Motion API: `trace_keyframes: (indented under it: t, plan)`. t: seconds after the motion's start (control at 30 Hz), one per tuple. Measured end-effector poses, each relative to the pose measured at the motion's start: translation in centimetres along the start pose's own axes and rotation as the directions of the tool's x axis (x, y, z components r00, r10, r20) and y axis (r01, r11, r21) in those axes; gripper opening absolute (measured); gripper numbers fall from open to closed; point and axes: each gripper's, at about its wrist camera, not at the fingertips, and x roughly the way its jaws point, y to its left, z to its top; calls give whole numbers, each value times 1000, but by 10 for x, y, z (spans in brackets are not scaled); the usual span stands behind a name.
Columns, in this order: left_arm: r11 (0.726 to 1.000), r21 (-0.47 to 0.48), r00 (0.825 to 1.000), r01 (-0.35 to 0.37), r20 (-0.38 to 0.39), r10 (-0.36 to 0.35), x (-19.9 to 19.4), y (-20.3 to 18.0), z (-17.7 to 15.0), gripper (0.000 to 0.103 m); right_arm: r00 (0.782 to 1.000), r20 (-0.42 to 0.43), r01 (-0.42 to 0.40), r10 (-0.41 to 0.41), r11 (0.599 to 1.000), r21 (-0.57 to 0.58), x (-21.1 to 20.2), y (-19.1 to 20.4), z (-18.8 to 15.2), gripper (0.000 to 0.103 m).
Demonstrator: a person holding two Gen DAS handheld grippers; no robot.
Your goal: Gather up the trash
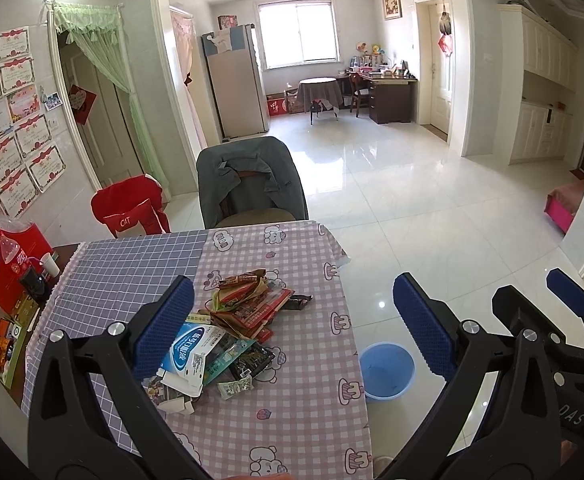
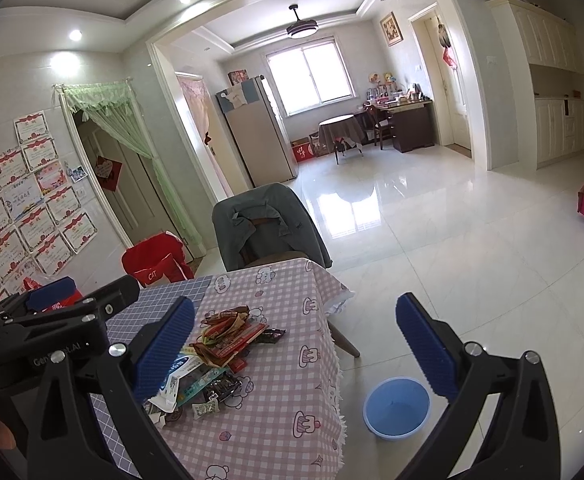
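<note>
A heap of trash (image 1: 235,328) (image 2: 215,356) lies on the table's pink checked cloth (image 1: 304,412) (image 2: 287,420): red snack wrappers (image 1: 259,304), a white and blue package (image 1: 189,354) and dark foil packets. A round blue bin (image 1: 388,372) (image 2: 396,408) stands on the floor just right of the table. My left gripper (image 1: 296,324) (image 2: 85,294) hovers open above the heap, holding nothing. My right gripper (image 2: 296,344) (image 1: 540,300) is open too, up over the table's right edge and the bin. Their fingers hide part of the heap.
A chair draped with a grey jacket (image 1: 251,176) (image 2: 267,220) stands at the table's far end, a red "CAT" chair cover (image 1: 129,208) beside it. Red boxes, a cola bottle (image 1: 7,260) and a paper cup (image 1: 49,264) crowd the table's left side. Glossy tiled floor (image 1: 432,200) stretches to the right.
</note>
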Motion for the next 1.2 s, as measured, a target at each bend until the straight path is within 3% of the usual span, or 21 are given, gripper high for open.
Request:
trace_keyframes:
  t: [0.63, 0.93, 1.2]
  plan:
    - [1000, -4, 999, -23, -30, 22, 9, 6, 2, 98, 999, -26, -30, 30, 1000, 7, 20, 3, -4, 99]
    - [993, -49, 993, -107, -44, 105, 7, 11, 3, 98, 991, -57, -122, 121, 993, -3, 35, -3, 5, 99]
    - [973, -104, 978, -206, -67, 199, 5, 12, 4, 98, 970, -92, -227, 223, 973, -38, 49, -1, 14, 99]
